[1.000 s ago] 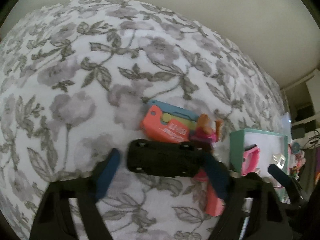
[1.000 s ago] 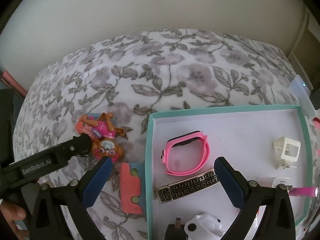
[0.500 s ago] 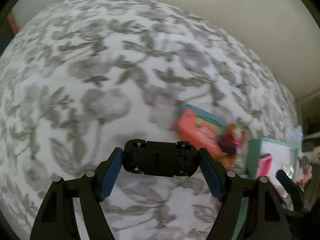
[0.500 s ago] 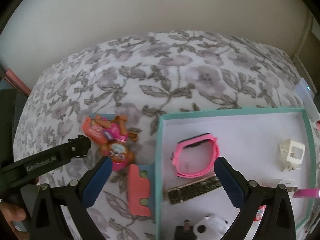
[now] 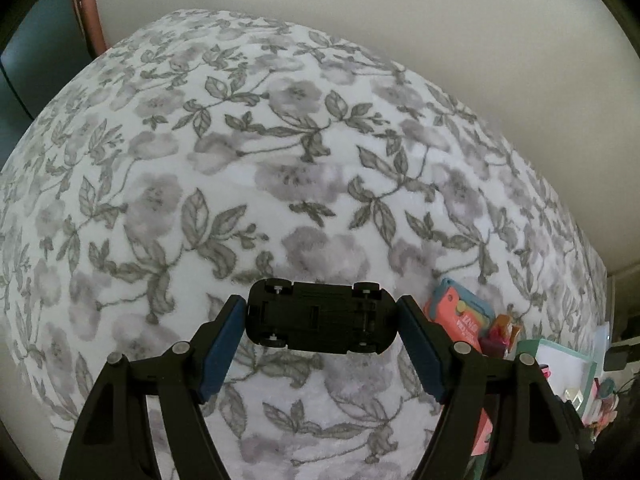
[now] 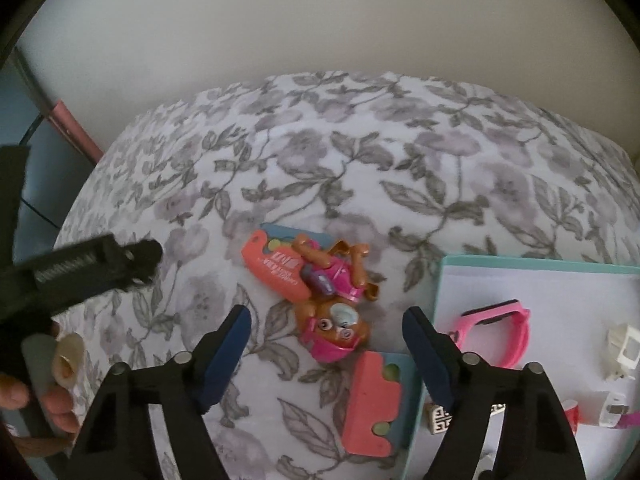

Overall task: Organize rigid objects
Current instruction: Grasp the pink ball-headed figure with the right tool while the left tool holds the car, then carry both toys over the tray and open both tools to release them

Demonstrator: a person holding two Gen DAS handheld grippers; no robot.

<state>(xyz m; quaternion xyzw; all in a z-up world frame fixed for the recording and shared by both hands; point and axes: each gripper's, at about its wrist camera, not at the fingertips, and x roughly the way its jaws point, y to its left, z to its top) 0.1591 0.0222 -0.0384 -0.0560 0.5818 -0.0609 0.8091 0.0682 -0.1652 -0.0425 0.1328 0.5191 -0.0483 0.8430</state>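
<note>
Below, a floral bedspread fills both views. Teal box lies at right. Left tongs clamp a black toy car, underside showing, above the cloth. Right tongs, just narrowed, stand apart and unloaded over a pup figure.

Matt black plastic toy car over soft, fuzzy floral cloth; glossy plastic dog figure.

Both wrist cameras look steeply down along their fingers, close over the floral cloth, sharing the orange card and teal box
</note>
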